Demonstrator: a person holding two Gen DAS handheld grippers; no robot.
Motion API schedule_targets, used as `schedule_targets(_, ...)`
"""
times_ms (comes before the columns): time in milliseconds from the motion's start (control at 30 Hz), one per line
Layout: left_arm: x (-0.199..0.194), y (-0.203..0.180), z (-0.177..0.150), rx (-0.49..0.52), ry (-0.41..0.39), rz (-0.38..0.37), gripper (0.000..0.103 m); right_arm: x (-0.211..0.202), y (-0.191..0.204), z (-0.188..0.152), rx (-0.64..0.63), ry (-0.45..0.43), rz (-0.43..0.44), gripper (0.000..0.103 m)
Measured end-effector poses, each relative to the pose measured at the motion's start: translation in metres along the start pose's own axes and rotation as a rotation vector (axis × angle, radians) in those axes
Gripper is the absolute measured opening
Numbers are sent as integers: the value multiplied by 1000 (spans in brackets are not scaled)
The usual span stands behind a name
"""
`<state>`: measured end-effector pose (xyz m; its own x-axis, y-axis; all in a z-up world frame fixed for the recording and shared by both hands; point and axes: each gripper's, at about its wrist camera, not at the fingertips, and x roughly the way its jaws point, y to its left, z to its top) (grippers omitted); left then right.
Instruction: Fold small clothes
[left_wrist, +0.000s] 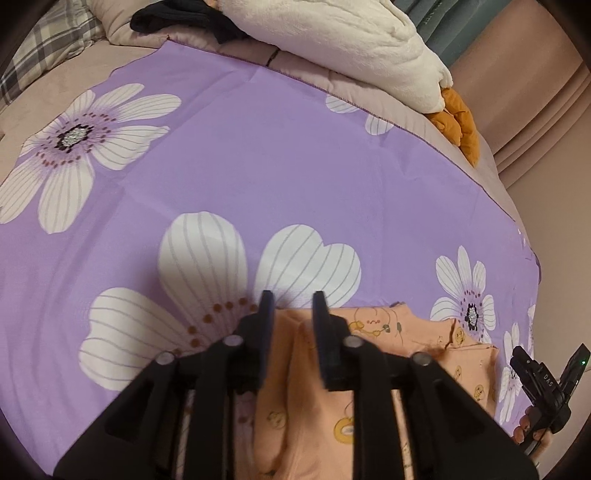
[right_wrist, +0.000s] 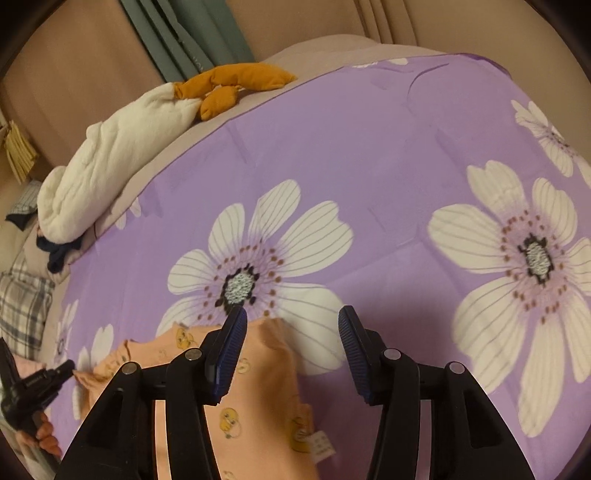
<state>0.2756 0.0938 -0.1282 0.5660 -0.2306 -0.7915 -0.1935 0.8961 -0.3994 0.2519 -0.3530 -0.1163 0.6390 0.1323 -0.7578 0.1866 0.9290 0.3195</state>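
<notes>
white letters "das" upside down on right claw (left_wrist: 546, 380) body.

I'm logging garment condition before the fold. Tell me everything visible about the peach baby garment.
The peach garment is soft, thin-looking fabric printed with small yellow cartoon figures. A white label shows near one lower edge. It lies partly folded and rumpled on the purple floral sheet. The left claw is open over it, with fabric between its jaws. The right claw is open above its edge.

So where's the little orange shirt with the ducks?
The small peach-orange cotton garment with yellow duck prints lies low in both views on the purple flowered sheet, under the left tongs.
</notes>
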Motion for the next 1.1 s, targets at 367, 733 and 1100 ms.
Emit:
schedule_targets(367, 9, -2, -13, 46, 62, -21, 36, 29, 26, -15, -156, 98, -9, 35)
schedule_targets(733, 36, -27, -14, 112, 93, -87, 28, 36, 39, -18, -212, 80, -14, 5)
schedule_targets(1100, 21, -16, -7, 57, 26, -71, 5, 12, 44, -9, -208, 5, 27, 4)
